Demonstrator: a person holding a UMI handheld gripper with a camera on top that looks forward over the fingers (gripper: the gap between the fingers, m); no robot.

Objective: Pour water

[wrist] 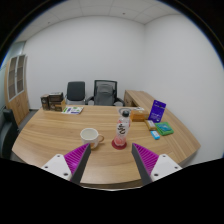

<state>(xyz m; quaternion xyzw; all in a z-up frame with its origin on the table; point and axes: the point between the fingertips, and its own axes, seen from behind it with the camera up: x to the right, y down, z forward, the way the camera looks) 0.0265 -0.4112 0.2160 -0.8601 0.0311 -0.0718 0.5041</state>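
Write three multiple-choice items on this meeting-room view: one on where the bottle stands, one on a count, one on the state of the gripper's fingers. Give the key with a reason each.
1. Where is the bottle?
A. Upright on the table, on a red coaster, ahead of the fingers
B. Clamped between the fingers
C. On a chair

2. How many office chairs stand behind the table?
A. None
B. Two
C. Five

3. How is the gripper?
A. Shut on the bowl
B. Shut on nothing
C. Open, holding nothing

Key:
1 A: the bottle stands on the coaster beyond the fingertips, beside the bowl.
2 B: one dark chair and one grey chair show by the far wall.
3 C: the purple pads are wide apart with only bare table between them.
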